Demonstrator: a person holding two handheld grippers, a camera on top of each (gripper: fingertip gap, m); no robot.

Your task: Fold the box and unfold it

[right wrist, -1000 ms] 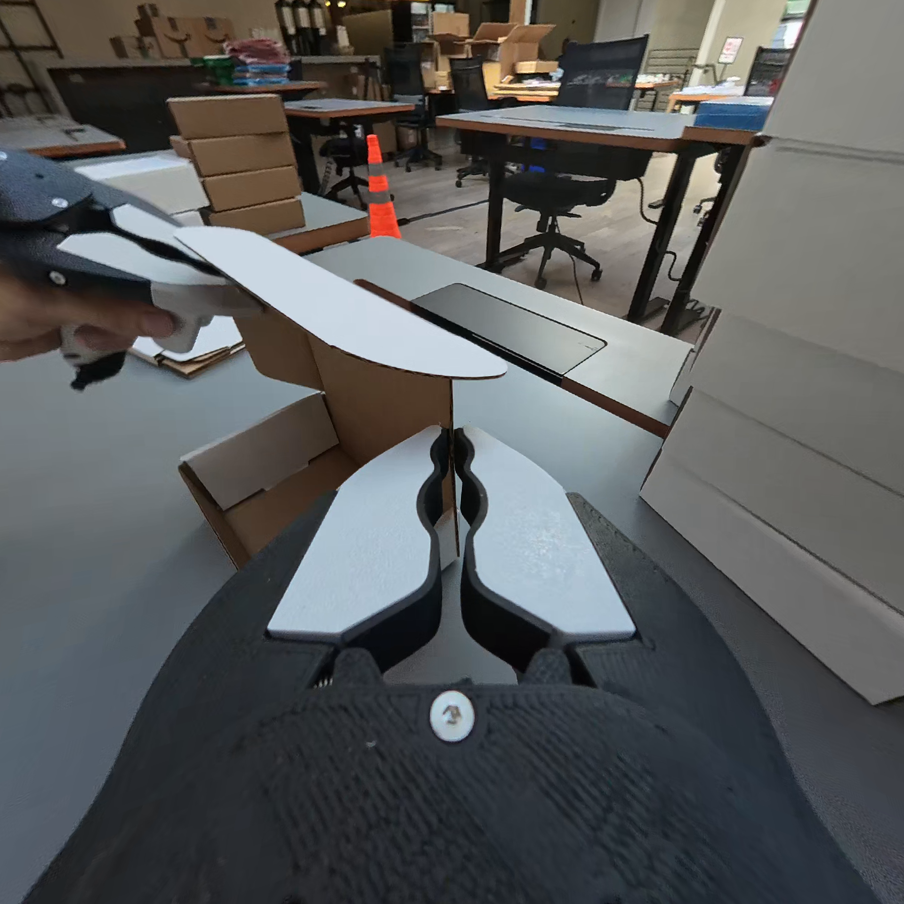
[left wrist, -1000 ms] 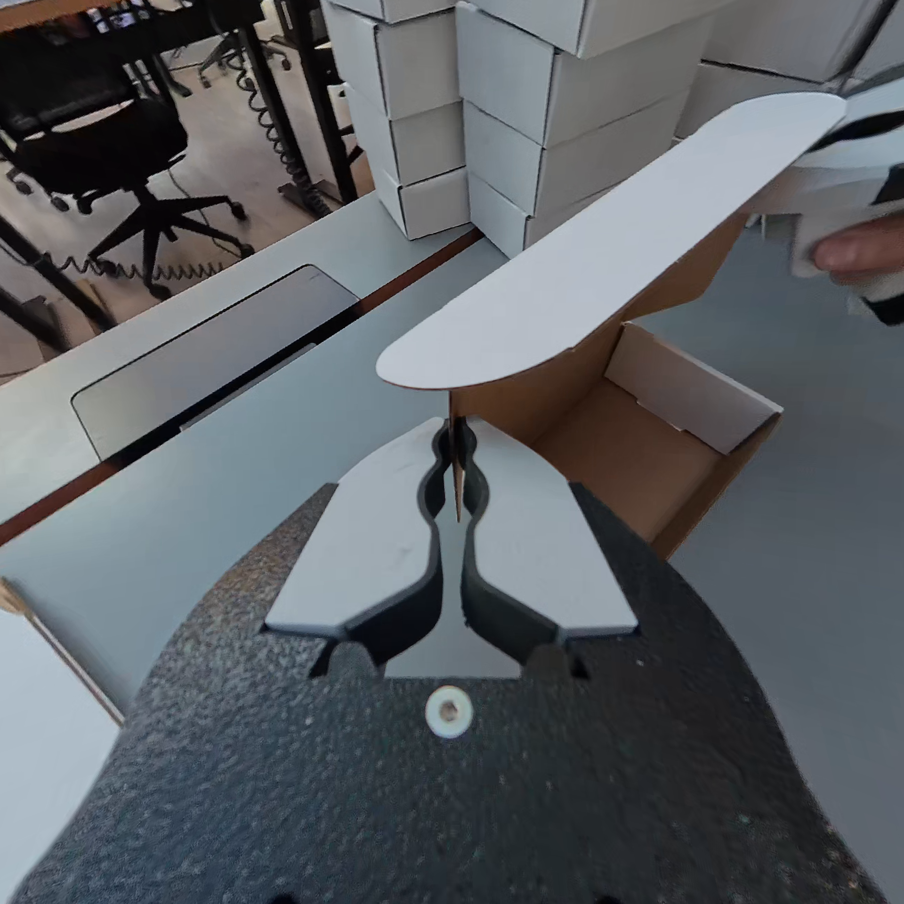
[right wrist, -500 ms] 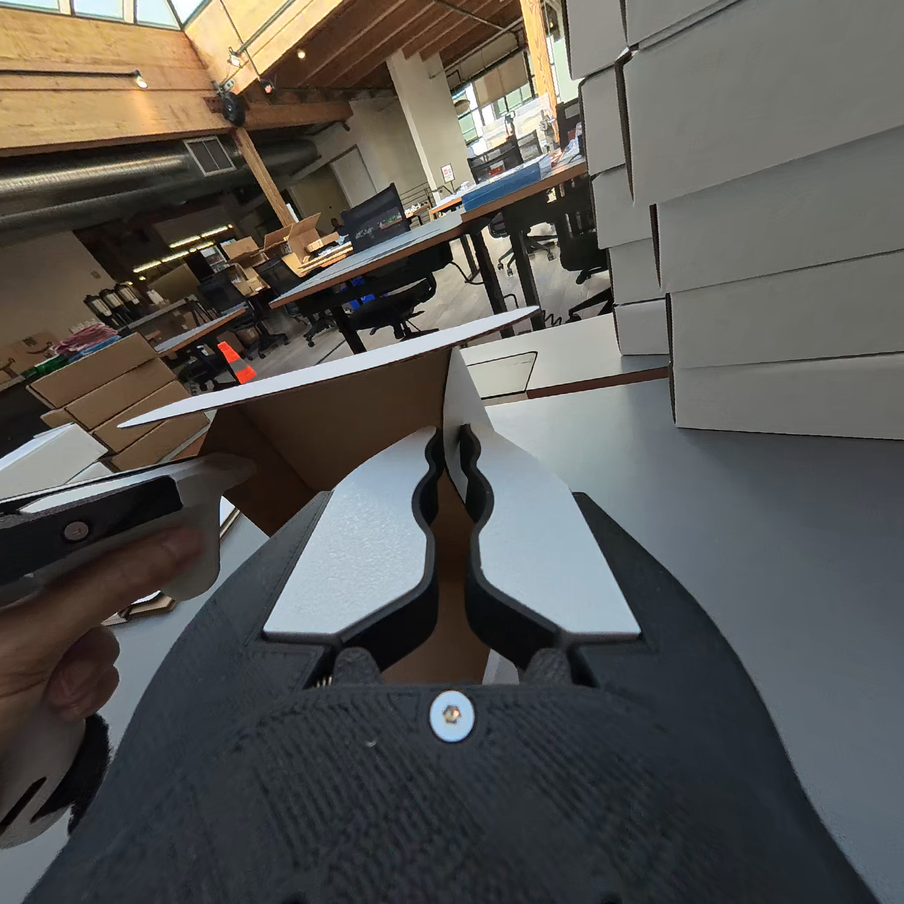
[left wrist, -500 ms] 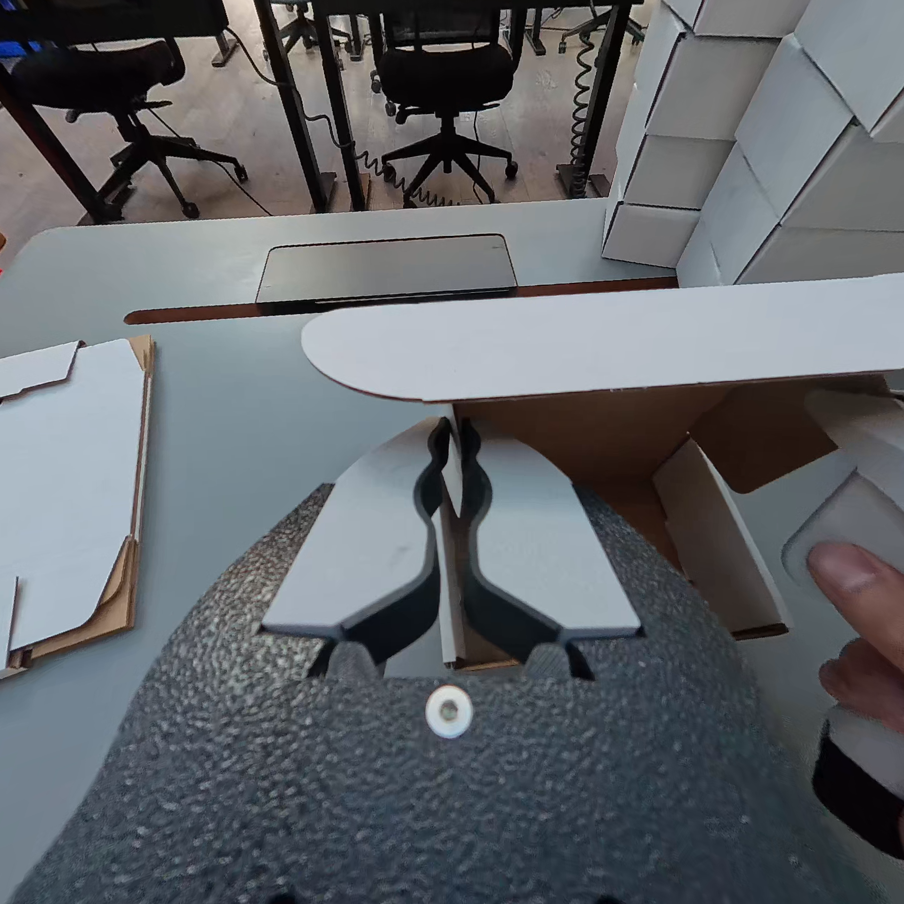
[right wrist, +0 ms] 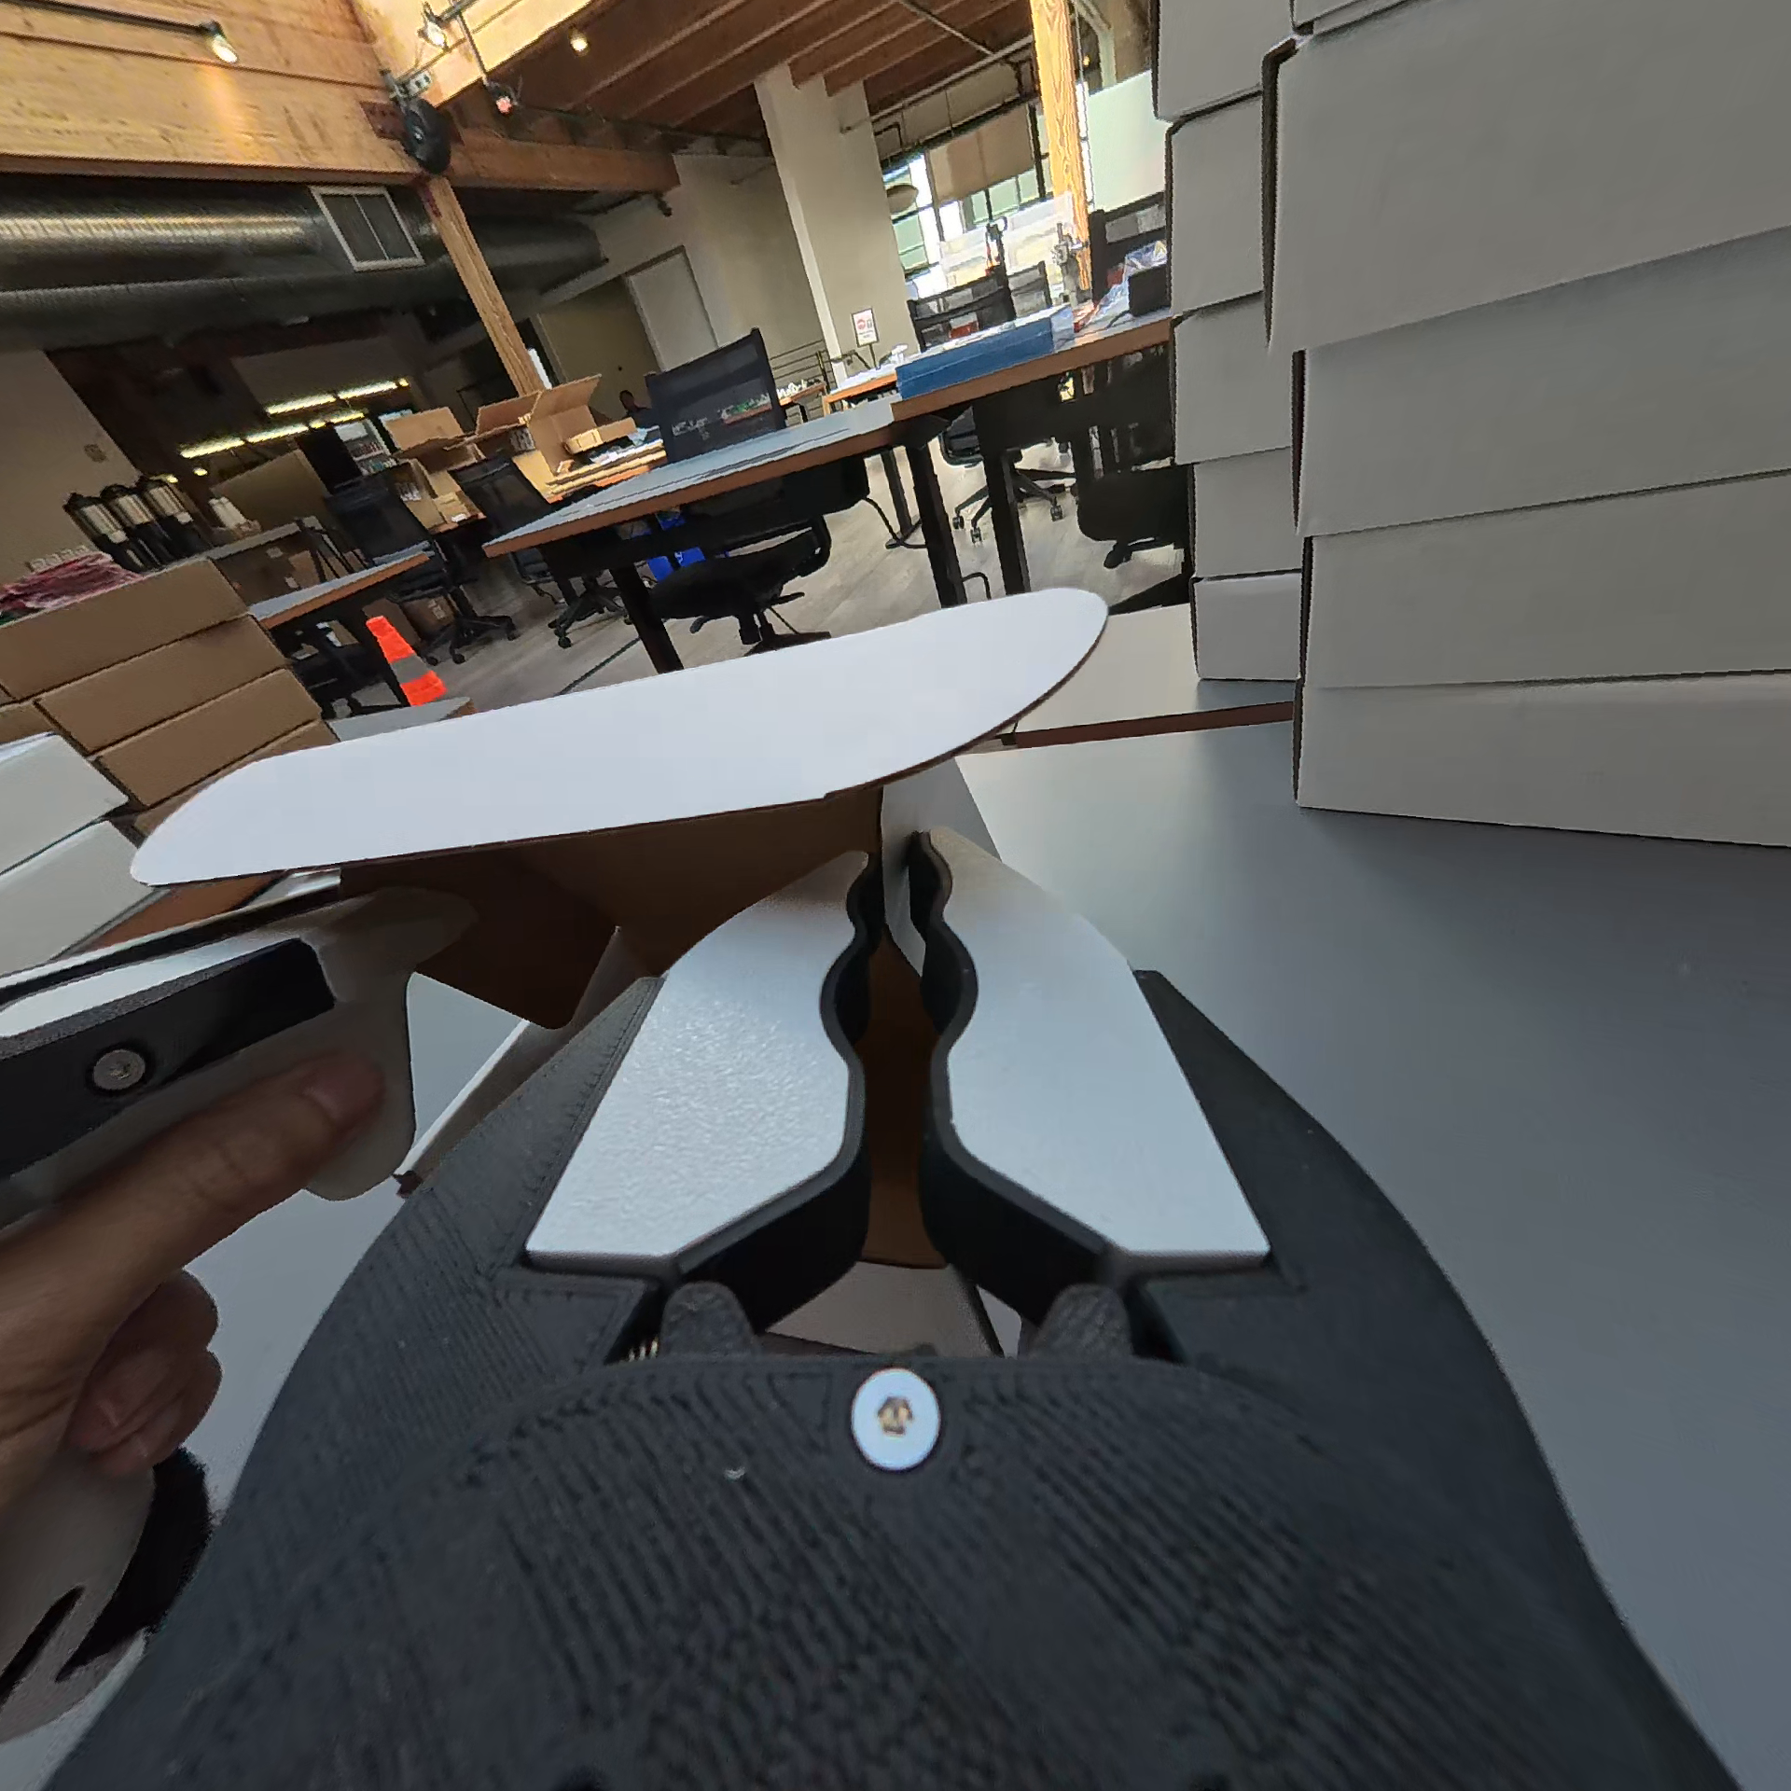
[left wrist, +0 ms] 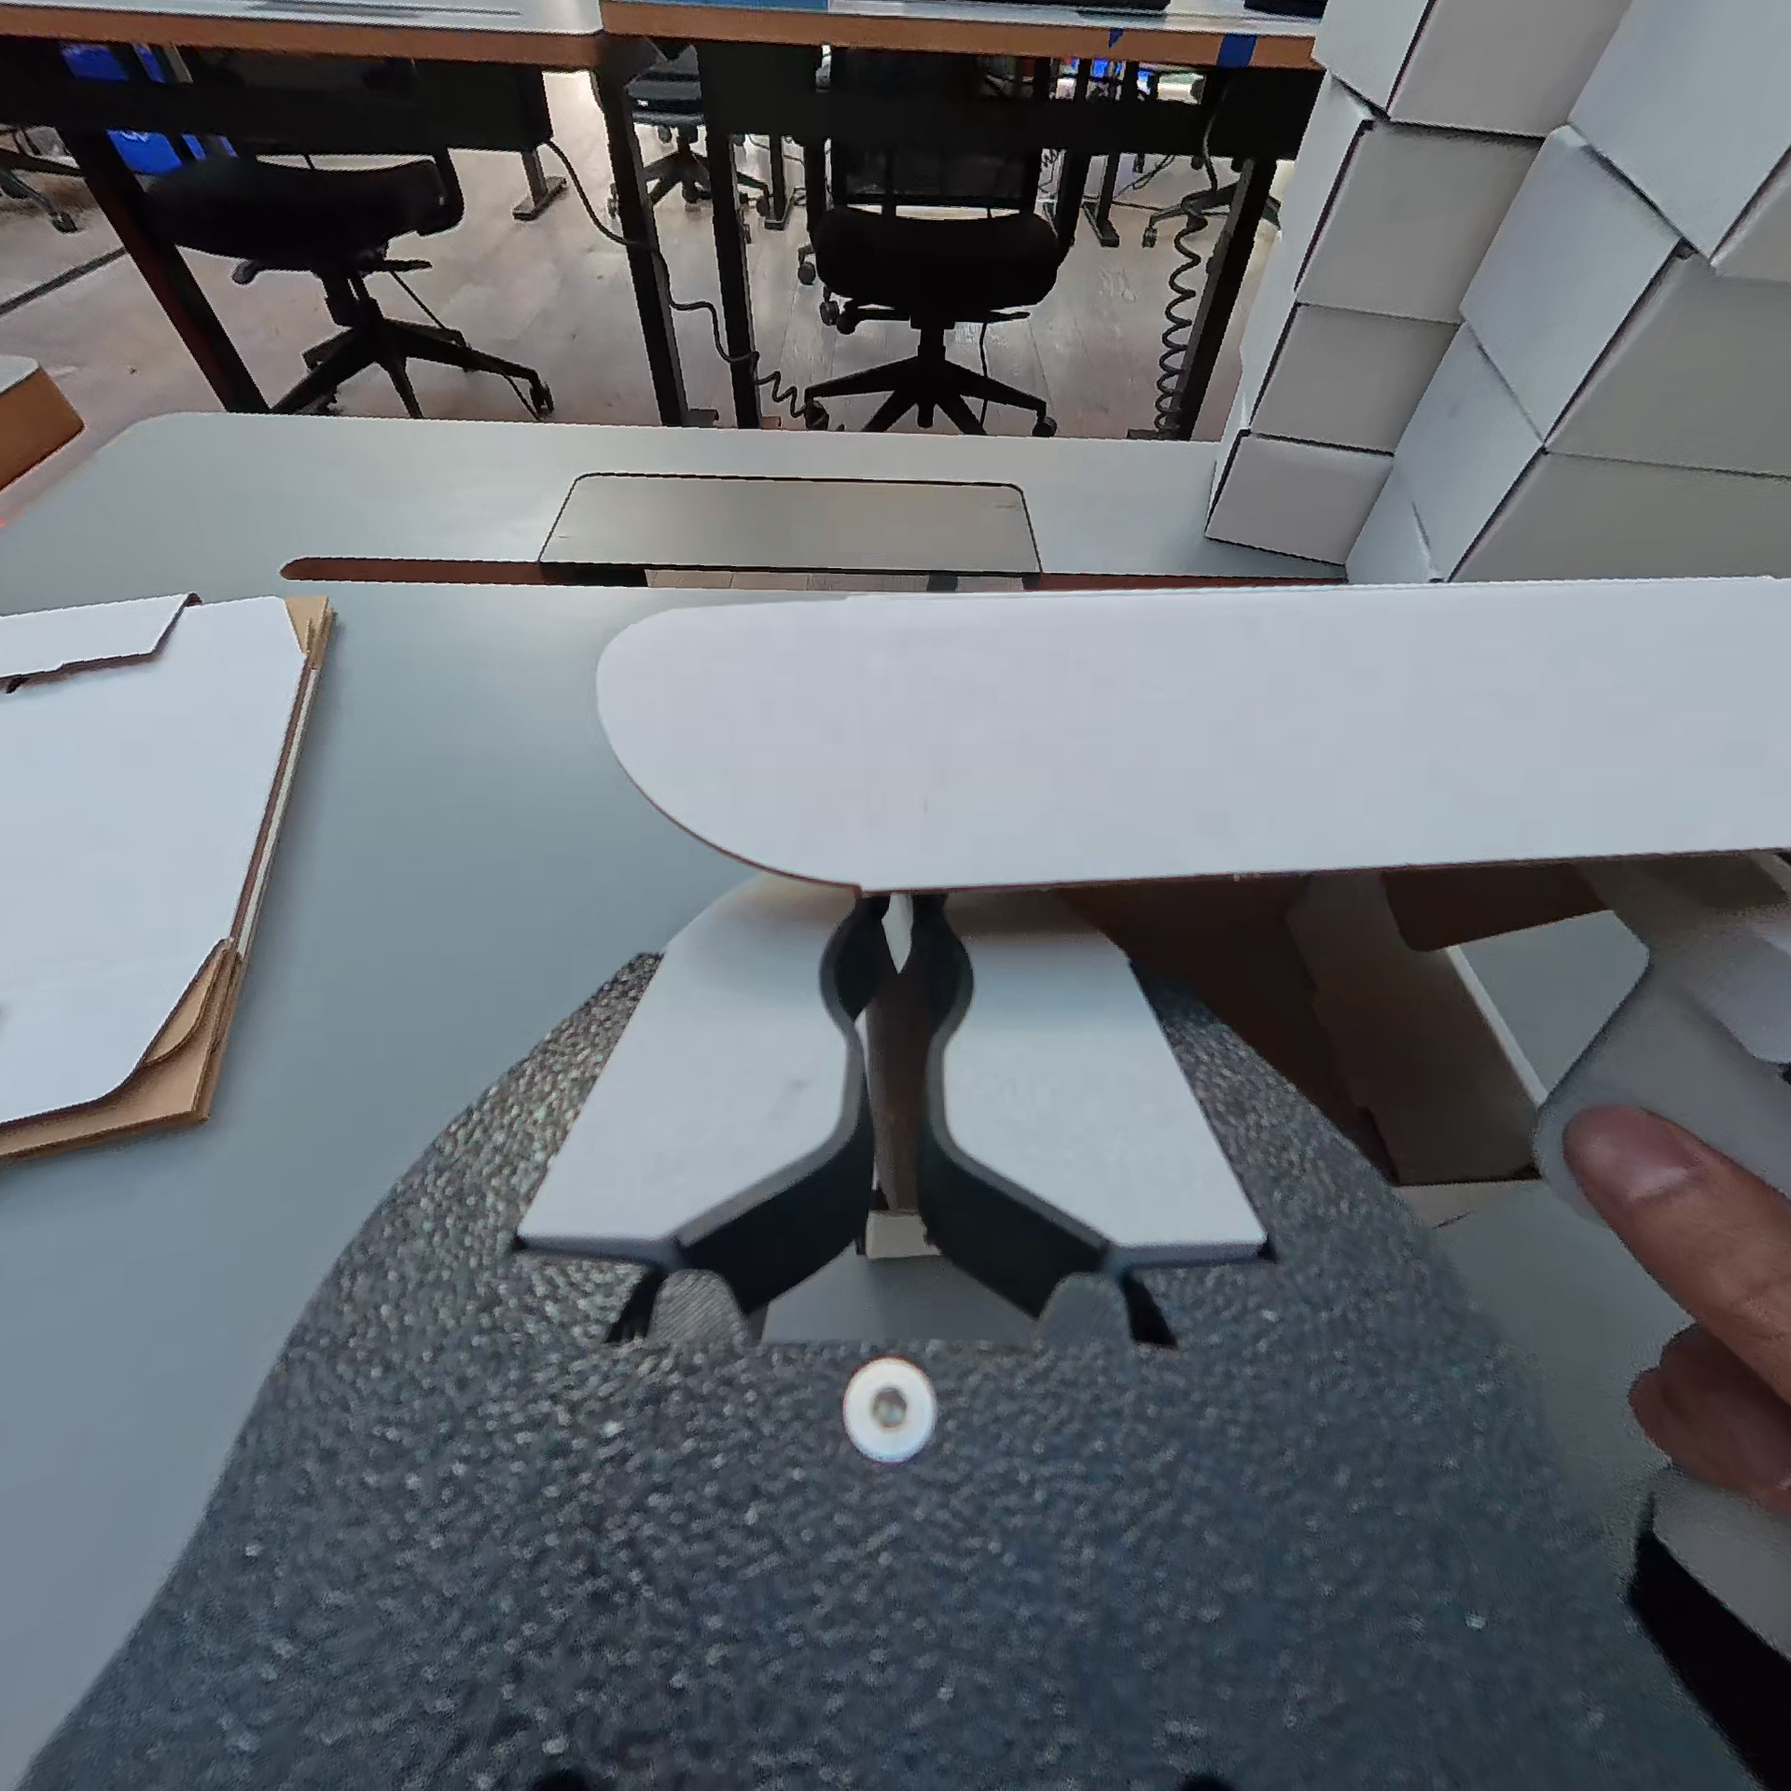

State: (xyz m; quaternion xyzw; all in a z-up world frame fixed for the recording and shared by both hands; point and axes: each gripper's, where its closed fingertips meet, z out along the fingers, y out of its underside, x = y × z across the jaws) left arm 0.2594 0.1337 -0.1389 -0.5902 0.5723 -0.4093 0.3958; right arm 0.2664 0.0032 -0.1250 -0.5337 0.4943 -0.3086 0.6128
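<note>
Box of white-faced brown cardboard (left wrist: 1211, 737), half-folded, stands on the grey bench (left wrist: 465, 872); left tool (left wrist: 896, 955) and right tool (right wrist: 896, 872) each pinch a side wall. Rounded lid flap remains open; unfolding not begun.

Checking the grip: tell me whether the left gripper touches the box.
Touching: the left wrist view shows the left gripper pinching a box panel edge.

The left camera sits right behind the left gripper (left wrist: 896, 930) and looks down across the gray table (left wrist: 465, 872) at chairs. The right camera sits behind the right gripper (right wrist: 896, 872) and looks low over the room. Both see the box (left wrist: 1163, 727) very close.
</note>
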